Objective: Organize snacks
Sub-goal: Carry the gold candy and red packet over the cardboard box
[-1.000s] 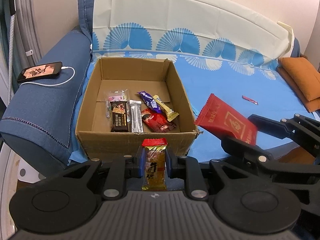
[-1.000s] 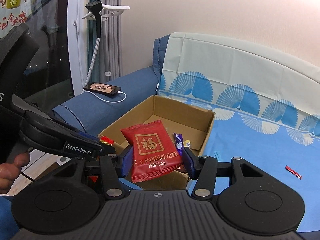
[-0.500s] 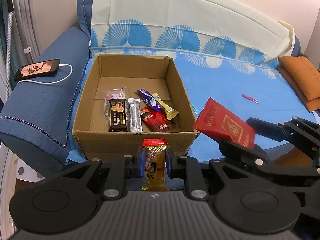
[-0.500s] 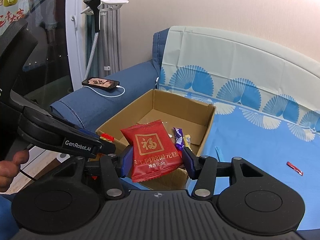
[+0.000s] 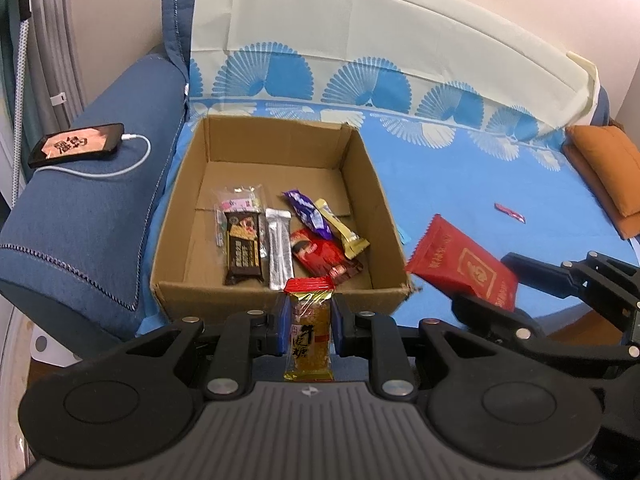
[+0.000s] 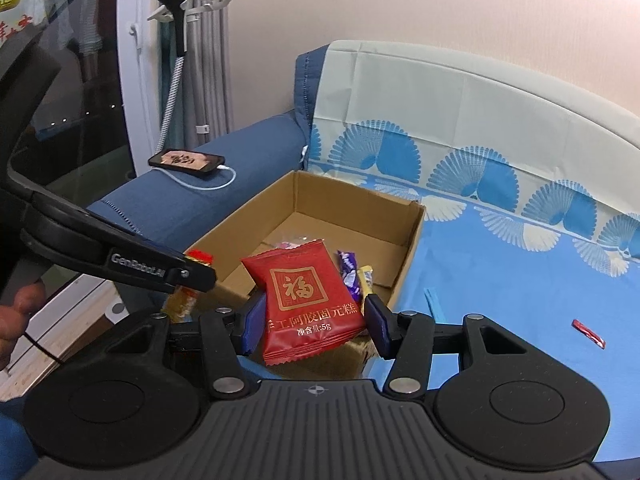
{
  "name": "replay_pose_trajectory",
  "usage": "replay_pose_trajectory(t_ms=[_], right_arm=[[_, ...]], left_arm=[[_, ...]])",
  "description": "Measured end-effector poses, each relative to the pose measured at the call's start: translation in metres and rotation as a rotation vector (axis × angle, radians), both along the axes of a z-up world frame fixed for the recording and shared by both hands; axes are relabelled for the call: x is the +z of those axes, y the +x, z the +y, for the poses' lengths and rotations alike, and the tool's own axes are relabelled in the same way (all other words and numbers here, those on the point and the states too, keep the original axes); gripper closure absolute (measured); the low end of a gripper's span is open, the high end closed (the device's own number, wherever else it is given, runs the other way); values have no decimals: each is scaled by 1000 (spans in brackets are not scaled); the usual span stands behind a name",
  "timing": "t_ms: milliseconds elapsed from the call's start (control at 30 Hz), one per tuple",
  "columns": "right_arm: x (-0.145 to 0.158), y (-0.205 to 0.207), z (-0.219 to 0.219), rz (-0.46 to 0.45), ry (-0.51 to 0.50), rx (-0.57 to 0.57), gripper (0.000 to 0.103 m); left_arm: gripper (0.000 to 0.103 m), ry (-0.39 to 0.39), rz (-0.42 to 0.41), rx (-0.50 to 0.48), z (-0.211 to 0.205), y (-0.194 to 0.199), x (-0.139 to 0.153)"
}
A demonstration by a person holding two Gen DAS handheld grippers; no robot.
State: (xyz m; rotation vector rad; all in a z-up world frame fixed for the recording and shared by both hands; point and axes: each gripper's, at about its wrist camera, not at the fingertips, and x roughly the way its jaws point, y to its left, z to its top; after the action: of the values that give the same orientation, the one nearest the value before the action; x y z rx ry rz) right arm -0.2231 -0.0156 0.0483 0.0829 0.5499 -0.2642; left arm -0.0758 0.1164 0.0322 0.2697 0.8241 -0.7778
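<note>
Both grippers have edged closer to the corrugated cardboard box [image 5: 276, 216], which sits square and open-topped on the blue sofa cover [image 5: 460, 184]. Right of its front corner, the right gripper [image 6: 314, 320] pinches a glossy red pillow-shaped packet [image 6: 308, 300]. At its near wall, the left gripper [image 5: 308, 330] clamps a slim amber candy bar [image 5: 310, 332] upright in crinkly clear wrap.

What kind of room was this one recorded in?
Most likely a home living room or bedroom. A blue upholstered sofa has a fan-patterned cover spread over its seat and back, an orange cushion lies at the far end, and a phone is charging on the armrest.
</note>
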Motion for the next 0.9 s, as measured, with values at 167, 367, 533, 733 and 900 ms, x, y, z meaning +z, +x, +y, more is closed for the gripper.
replay_pose_trajectory(t_ms=[167, 367, 533, 733, 900], right_arm=[[4, 12, -10, -9, -1, -21, 48], [2, 29, -17, 4, 0, -23, 48], [0, 49, -24, 8, -2, -16, 48], [-4, 76, -38, 23, 11, -10, 48], [-14, 102, -51, 47, 29, -17, 48]], left_arm=[[80, -11, -10, 21, -5, 18, 6], [80, -13, -20, 29, -15, 39, 8], [80, -12, -26, 38, -28, 59, 8], [80, -18, -31, 56, -46, 88, 8], [80, 0, -26, 70, -63, 112, 0]])
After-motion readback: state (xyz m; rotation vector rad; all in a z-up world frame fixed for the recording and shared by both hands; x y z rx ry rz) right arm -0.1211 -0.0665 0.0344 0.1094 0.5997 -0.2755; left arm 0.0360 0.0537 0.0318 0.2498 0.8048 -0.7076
